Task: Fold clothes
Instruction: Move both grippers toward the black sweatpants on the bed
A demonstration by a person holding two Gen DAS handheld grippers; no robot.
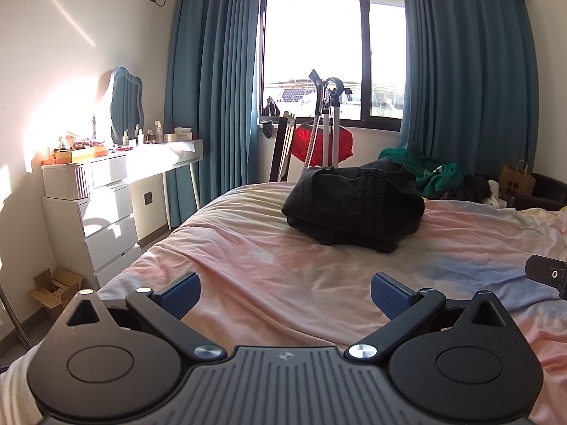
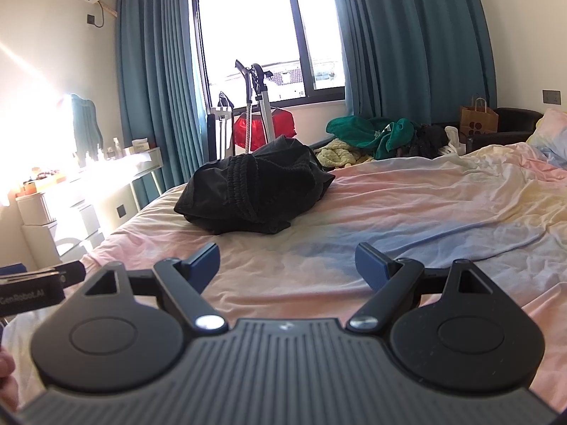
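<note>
A black garment (image 1: 354, 205) with a ribbed waistband lies bundled on the pastel bed sheet (image 1: 248, 248); it also shows in the right wrist view (image 2: 255, 194). My left gripper (image 1: 285, 295) is open and empty, held low over the sheet, well short of the garment. My right gripper (image 2: 287, 265) is open and empty, also short of the garment. The right gripper's edge shows at the right of the left wrist view (image 1: 547, 274); the left gripper's edge shows at the left of the right wrist view (image 2: 39, 283).
A pile of green and other clothes (image 2: 375, 138) lies beyond the bed's far edge. A white dresser with toiletries (image 1: 106, 191) stands left. A garment steamer stand (image 1: 327, 124) and red item are by the window. A paper bag (image 2: 478, 117) sits on a dark chair.
</note>
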